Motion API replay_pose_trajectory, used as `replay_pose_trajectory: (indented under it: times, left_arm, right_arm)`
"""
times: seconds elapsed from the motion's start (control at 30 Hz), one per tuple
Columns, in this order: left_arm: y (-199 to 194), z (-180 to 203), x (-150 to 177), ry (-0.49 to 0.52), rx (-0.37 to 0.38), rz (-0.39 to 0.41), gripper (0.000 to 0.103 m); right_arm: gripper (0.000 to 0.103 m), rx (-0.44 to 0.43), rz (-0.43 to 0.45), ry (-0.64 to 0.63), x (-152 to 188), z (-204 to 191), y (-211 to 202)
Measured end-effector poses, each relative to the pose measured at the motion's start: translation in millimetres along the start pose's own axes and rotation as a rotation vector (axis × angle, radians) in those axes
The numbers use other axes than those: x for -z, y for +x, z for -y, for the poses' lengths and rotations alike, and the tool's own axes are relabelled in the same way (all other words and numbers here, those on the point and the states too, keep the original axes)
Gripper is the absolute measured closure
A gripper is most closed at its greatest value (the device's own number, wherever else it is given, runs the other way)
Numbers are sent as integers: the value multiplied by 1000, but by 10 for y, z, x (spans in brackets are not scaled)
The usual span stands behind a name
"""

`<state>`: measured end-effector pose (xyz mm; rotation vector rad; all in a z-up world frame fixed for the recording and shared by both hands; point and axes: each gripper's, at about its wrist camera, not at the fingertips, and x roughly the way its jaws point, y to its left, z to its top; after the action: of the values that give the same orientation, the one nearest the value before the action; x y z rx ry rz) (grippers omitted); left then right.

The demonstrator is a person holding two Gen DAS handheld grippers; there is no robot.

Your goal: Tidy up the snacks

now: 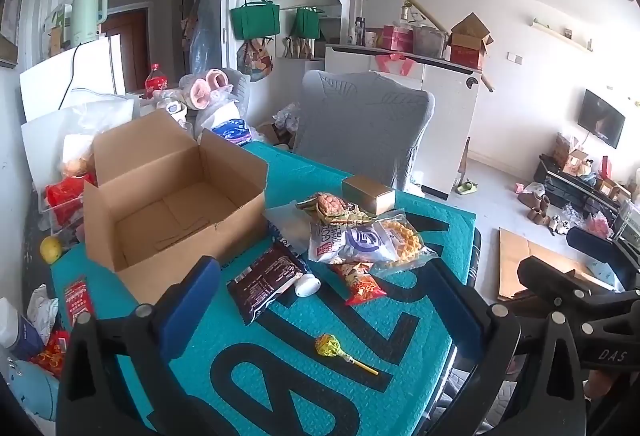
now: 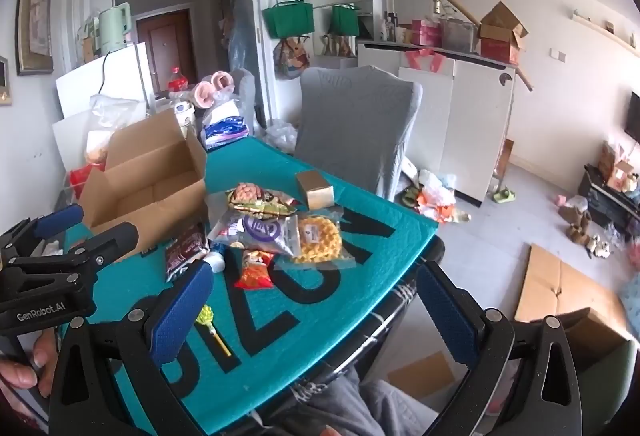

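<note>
A teal mat with big black letters covers the table and fills the lower middle of both views. A grey covered chair stands behind the table's far edge, in the upper middle of the frame.

On the mat's left part sits an open cardboard box, its flaps up and nothing visible inside. Right of the box, near the frame centre, lies the heap of snacks: a silver and white packet rests on a clear bag of yellow rings, with a green packet showing a walnut behind them. A small gold box stands just beyond the heap. A dark brown packet lies just in front of the cardboard box, a small white object touching its right end. A small red and orange packet lies at the heap's near edge. Apart from the rest, lower in the frame, lies a lollipop in a yellow wrapper, its stick pointing to the lower right.

The left gripper hangs above the mat with its blue-padded jaws spread wide and nothing between them. The right gripper is likewise wide open and empty, over the table's near right edge; a hand shows at the lower left of the right wrist view.
</note>
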<state>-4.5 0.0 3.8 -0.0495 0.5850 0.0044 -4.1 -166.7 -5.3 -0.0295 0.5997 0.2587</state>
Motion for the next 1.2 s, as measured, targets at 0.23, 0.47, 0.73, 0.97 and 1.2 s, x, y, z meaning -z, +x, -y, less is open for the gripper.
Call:
replay_pose_trajectory:
  times: [0.23, 0.47, 0.73, 0.97, 1.2]
  left_arm:
    - [-14, 8, 8, 1, 20, 3, 0]
    - [35, 6, 18, -2, 12, -19, 0]
    - [32, 2, 19, 1, 4, -15, 0]
    - [37, 13, 20, 6, 1, -18, 0]
    - [52, 18, 31, -1, 7, -23, 0]
  right_arm:
    - [0, 2, 7, 0, 3, 7, -6]
    - [0, 6, 6, 1, 21, 12, 11]
    - [0, 10, 5, 2, 37, 18, 29]
    - [0, 12, 4, 4, 52, 31, 42]
    - [0, 12, 4, 5, 56, 38, 41]
